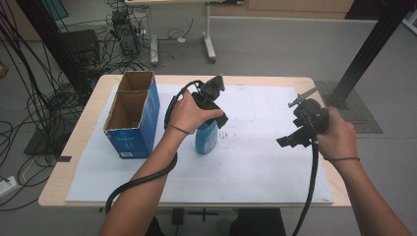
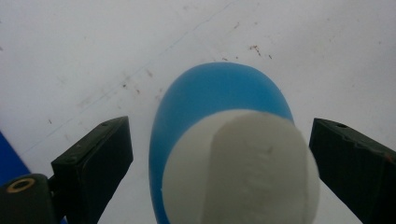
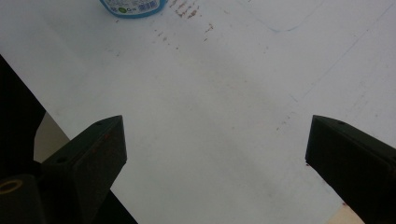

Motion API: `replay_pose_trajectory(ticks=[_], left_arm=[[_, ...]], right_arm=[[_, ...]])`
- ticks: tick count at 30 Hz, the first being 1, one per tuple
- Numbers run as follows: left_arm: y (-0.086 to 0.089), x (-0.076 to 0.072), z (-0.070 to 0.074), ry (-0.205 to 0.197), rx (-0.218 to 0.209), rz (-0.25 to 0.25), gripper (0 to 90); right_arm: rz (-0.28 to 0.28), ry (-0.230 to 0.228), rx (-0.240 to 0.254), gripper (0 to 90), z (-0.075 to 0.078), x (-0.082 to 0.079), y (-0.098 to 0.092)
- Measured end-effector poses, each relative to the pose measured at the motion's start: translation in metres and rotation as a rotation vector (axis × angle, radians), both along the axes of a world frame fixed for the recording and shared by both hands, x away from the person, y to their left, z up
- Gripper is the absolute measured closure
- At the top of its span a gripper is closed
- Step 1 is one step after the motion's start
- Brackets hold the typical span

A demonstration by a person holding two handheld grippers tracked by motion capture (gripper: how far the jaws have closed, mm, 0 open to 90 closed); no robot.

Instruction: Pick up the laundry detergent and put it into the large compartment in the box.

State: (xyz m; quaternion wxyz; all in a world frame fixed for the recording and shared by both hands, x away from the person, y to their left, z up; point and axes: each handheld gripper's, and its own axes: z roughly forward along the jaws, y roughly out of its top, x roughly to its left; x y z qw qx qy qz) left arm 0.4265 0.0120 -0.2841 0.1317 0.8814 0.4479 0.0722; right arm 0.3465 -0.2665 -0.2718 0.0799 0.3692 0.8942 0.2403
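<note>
My left gripper [image 2: 219, 154]: jaws spread wide, straddling the white rounded plastic cap [image 2: 243, 168] of an upright blue plastic bottle [image 2: 219, 93]. Gaps on both sides; no contact with cap or shoulders as far as I can see. I look straight down the bottle's axis.

High view: left gripper [image 1: 212, 105] sits directly above the bottle [image 1: 206, 138], which stands on the white sheet [image 1: 255, 162] covering the wooden table [image 1: 74, 142], just right of the open blue cardboard box [image 1: 133, 120], apart from it.

Handling, my judgement: rigid cap, smooth and curved, likely slippery; body probably thin-walled and would give under a squeeze. Fill level unknown, so weight unknown. Best hold seems the cap's flat sides or the neck just below, jaws square to it, closing gently.

My right gripper [image 3: 215, 144]: jaws spread, holding nothing, over bare sheet; bottle's base [image 3: 133, 7] at the far edge. In the high view it [image 1: 295, 132] hangs well right of the bottle.
</note>
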Motion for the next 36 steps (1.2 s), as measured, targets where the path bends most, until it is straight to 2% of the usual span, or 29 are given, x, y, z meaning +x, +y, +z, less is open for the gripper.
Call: replay_pose_trajectory(ticks=[10,36], left_arm=[[0.0016,0.0008,0.0036,-0.005,-0.003,0.003,7.5],[0.0029,0.0018,0.0015,-0.002,0.000,0.007,7.5]], right_arm=[[0.004,-0.001,-0.007,5.3,0.0000,0.0004,0.0013],[0.006,0.002,-0.013,5.4,-0.0009,0.0026,0.0020]])
